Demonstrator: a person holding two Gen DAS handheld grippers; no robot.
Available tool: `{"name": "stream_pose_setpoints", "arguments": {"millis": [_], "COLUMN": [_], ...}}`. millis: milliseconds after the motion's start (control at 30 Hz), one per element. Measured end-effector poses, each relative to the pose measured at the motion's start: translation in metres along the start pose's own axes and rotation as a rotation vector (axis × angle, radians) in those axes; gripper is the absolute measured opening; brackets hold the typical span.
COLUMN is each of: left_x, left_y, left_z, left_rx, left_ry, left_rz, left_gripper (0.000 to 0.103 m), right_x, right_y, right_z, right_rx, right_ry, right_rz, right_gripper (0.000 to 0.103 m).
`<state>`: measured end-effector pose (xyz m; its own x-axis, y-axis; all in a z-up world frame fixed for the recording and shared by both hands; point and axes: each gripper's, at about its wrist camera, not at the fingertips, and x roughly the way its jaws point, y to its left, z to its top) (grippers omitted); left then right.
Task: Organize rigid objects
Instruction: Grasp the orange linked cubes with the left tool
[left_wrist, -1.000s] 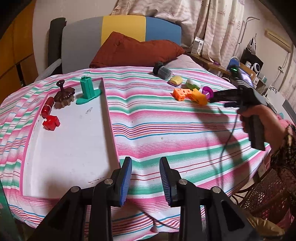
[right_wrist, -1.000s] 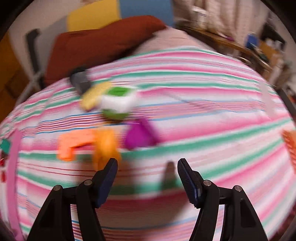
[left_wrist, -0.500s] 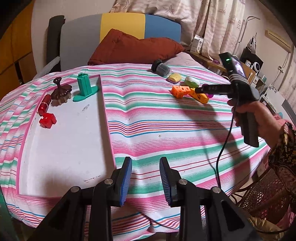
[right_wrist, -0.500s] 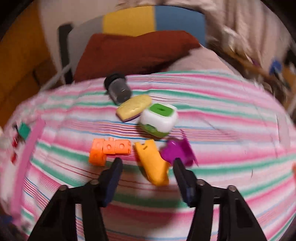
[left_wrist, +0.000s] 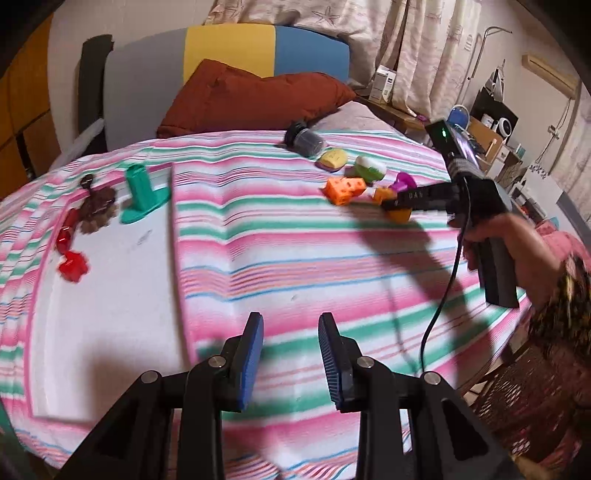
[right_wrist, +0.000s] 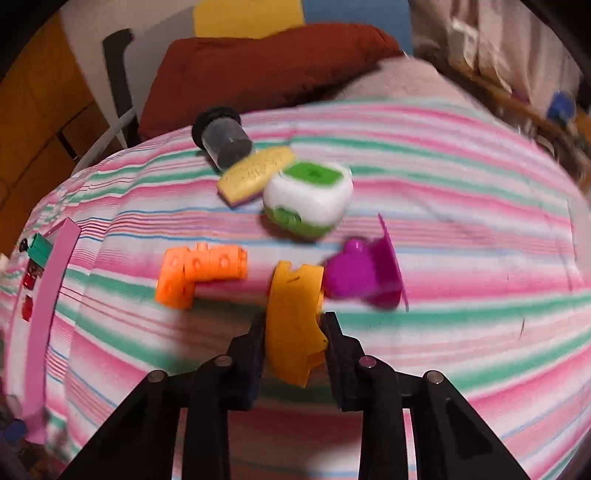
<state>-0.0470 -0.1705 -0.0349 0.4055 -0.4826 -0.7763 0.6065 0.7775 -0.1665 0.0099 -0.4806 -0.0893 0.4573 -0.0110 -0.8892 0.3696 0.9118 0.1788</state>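
Right wrist view first: right claw (right_wrist: 293, 328) closing, one pad on each side of the yellow-orange block (right_wrist: 293, 314), already touching its flanks. Long side of that block running near to far, straight along the claw, so pads squeezing the narrow way. Block lying on the striped bedspread (right_wrist: 461, 229), near end tucked between the jaws, far end poking out ahead.

Just right of it, touching or almost, a purple piece (right_wrist: 364, 277). To the left, a small gap away, an orange L-shaped block (right_wrist: 195, 273). Farther off, a white and green cube (right_wrist: 308, 201), a flat yellow piece (right_wrist: 256, 171) and a dark little jar (right_wrist: 221, 140) on its side.

Left wrist view: left claw (left_wrist: 291, 354) hanging over the near edge of the bed, jaws a little apart, nothing between them, well away from the pile. Right hand (left_wrist: 517, 243) far closer to the block. Far left, a white tray (left_wrist: 110, 314) with a green stand (left_wrist: 142, 194), a brown piece (left_wrist: 96, 212) and red bits (left_wrist: 72, 254). Probably next: lift and carry left toward that tray. Blurry, so grip not certain.
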Motion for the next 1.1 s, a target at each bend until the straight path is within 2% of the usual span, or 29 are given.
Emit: {"name": "stream_pose_setpoints", "arguments": {"millis": [200, 400, 600, 733, 900, 1100], "left_x": [0.025, 0.073, 0.126, 0.156, 0.176, 0.197], "left_y": [-0.029, -0.064, -0.080, -0.091, -0.100, -0.110], "left_z": [0.041, 0.088, 0.126, 0.135, 0.143, 0.150], "left_rx": [0.036, 0.162, 0.220, 0.289, 0.396, 0.488], "left_ry": [0.002, 0.018, 0.084, 0.113, 0.116, 0.124], "left_rz": [-0.030, 0.038, 0.068, 0.119, 0.101, 0.134], "left_gripper": [0.030, 0.031, 0.035, 0.035, 0.036, 0.037], "right_x": [-0.003, -0.012, -0.011, -0.014, -0.012, -0.012], "right_y": [-0.020, -0.028, -0.037, -0.044, -0.048, -0.049], "right_z": [-0.003, -0.005, -0.003, -0.003, -0.001, -0.001], "right_rx": [0.165, 0.131, 0.159, 0.185, 0.220, 0.230], "right_ry": [0.021, 0.042, 0.057, 0.066, 0.072, 0.076], "right_rz": [0.077, -0.032, -0.006, 0.017, 0.041, 0.046], "right_gripper": [0.030, 0.030, 0.030, 0.030, 0.030, 0.030]}}
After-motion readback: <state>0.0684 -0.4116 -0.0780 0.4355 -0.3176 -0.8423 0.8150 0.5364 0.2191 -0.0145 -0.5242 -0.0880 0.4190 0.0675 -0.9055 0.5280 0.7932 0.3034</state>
